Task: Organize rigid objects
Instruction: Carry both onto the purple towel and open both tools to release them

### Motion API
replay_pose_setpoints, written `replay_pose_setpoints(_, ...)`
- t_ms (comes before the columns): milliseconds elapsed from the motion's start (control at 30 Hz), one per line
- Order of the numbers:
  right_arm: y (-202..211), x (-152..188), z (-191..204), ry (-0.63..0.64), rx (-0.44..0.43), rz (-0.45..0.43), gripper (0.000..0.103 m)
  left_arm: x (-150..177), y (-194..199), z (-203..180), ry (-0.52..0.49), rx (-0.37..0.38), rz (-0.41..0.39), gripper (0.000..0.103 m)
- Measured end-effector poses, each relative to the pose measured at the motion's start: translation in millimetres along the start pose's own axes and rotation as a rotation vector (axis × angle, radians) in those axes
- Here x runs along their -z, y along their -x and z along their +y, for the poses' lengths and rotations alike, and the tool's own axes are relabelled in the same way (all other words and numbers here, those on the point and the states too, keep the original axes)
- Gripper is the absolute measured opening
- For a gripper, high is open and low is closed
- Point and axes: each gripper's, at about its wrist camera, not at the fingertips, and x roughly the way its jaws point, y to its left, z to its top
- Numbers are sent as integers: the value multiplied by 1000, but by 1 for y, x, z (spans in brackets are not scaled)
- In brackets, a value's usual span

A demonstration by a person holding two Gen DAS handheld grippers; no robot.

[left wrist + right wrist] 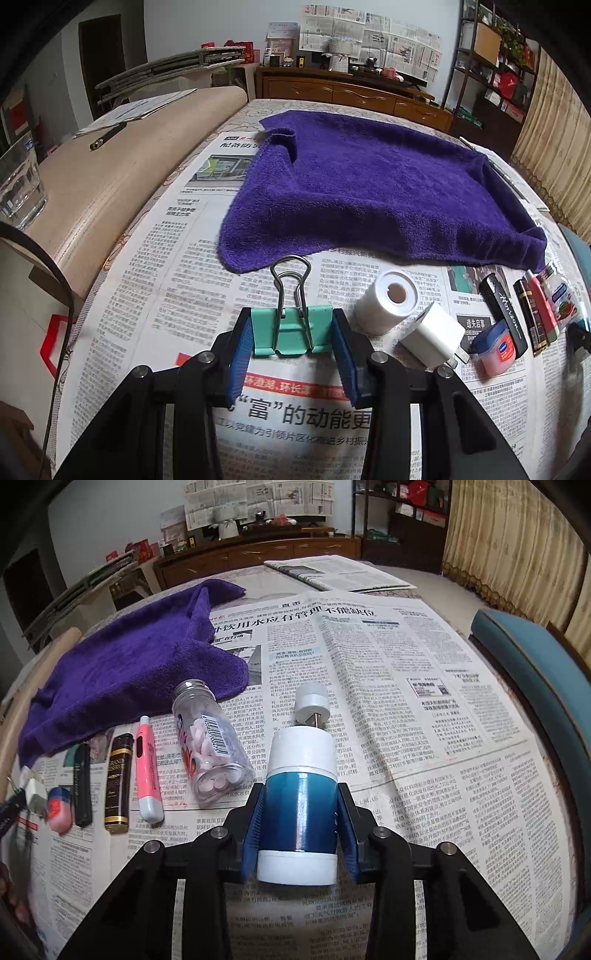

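My left gripper (291, 334) is shut on a teal binder clip (290, 328) with its wire handles pointing away, just above the newspaper. To its right lie a white paper roll (386, 301), a white charger plug (434, 334), a small Vaseline jar (495, 347), then a black tube (504, 314), a dark lighter (530, 317), a pink highlighter (543, 306) and a clear pill bottle (559, 293) in a row. My right gripper (301, 819) is shut on a blue and white pump bottle (301, 794), right of the pill bottle (212, 742) and highlighter (147, 771).
A purple towel (369, 188) lies spread on the newspaper-covered table (177, 277) beyond the row. A glass (20, 184) stands on a beige case (110, 177) at far left. A folded newspaper (340, 572) lies at the table's far side; a blue chair (535, 686) is at right.
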Motion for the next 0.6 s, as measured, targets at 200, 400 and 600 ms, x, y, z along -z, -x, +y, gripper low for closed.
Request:
replay_pose_setpoints(200, 18, -3, -3, -1, -18, -18, 37, -12, 21, 6, -2, 4, -30, 39)
replay_pose_setpoints(400, 39, -22, 10, 17, -75, -53, 37, -35, 53, 0, -25, 18, -87, 39)
replay_pose_setpoints(600, 49, -63, 53, 85, -152, -94, 37, -74, 69, -17, -69, 35, -140, 39)
